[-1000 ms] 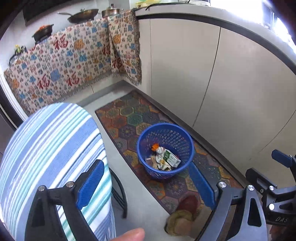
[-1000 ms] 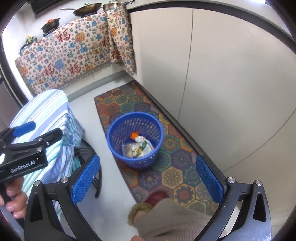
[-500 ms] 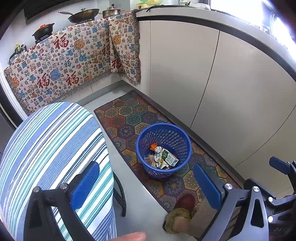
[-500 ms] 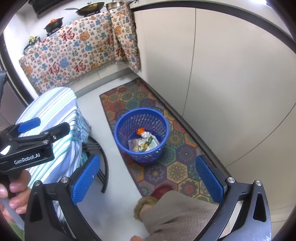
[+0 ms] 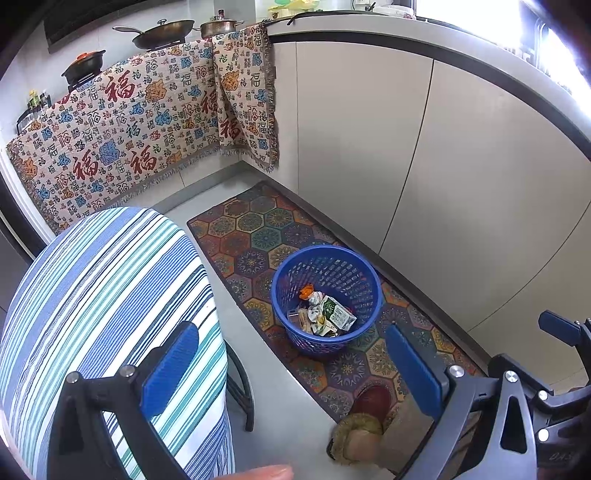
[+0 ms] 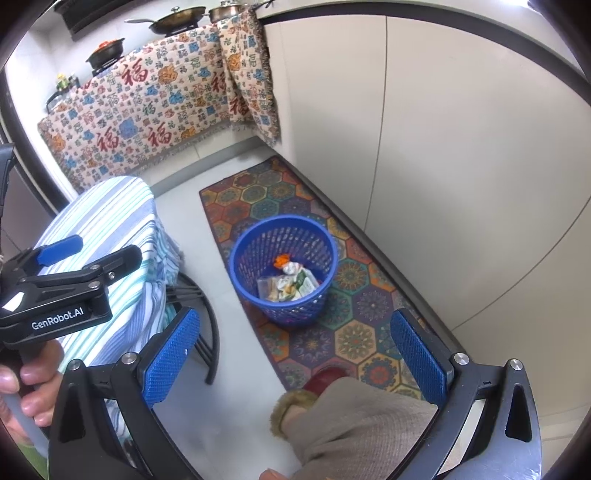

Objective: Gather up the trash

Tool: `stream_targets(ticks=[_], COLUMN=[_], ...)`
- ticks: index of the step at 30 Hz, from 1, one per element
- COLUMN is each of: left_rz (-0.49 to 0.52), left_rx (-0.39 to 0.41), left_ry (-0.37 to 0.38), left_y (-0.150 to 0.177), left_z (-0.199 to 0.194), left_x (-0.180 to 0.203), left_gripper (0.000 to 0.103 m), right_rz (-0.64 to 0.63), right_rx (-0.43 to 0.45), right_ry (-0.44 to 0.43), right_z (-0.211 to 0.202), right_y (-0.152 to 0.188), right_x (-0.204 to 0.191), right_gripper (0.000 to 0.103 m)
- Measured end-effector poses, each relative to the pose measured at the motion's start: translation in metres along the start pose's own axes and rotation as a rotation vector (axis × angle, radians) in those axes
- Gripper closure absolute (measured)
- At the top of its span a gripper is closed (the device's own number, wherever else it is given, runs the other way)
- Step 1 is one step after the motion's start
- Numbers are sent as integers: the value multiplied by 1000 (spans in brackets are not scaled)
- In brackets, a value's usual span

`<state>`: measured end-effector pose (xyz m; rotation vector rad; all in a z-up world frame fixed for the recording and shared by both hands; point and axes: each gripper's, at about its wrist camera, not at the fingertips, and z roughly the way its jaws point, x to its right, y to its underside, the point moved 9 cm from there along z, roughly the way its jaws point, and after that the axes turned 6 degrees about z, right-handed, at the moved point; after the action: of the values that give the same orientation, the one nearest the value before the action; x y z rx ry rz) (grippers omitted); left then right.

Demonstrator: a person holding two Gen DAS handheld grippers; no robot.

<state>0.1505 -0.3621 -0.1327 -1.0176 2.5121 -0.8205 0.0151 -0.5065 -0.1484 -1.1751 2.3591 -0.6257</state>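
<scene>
Hovering wide and empty, left tongs [image 5: 288, 365] and right tongs [image 6: 295, 354]; risk: clipping the light blue basket [image 5: 327, 295], spilling wrappers [image 5: 325, 314].

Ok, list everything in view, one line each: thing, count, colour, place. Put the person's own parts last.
basket: one, blue, on the rug by the cabinets.
trash: several wrappers, white, green and orange, inside the basket.
rug: one, multicoloured hexagons, on the floor along the cabinets.
stool cover: one, blue and white stripes, left of the basket.
cloth: one, cream with red and blue print, draped over the counter front.
pans: three, dark and steel, on the counter above the cloth.
cabinets: pale doors, right of the rug.
slipper: one in view, red with a fuzzy cuff, on the rug's near end.
left gripper: jaws open, empty.
right gripper: jaws open, empty.
hand: one, holding the left gripper's handle.
</scene>
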Motion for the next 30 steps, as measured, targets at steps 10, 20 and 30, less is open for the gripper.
stream_targets(ticks=[10, 20, 30], left_rz=[3, 5, 6], left_rx=[-2, -7, -9], left_ry=[7, 12, 19], left_y=[-1, -2, -1], left_z=[0, 2, 2], left_x=[2, 5, 7], left_gripper=[0, 0, 0], right_rz=[5, 8, 8], right_rx=[-6, -3, -6], right_ry=[4, 6, 5], right_z=[1, 0, -1], right_y=[2, 1, 0], right_x=[0, 2, 2], right_gripper=[0, 0, 0])
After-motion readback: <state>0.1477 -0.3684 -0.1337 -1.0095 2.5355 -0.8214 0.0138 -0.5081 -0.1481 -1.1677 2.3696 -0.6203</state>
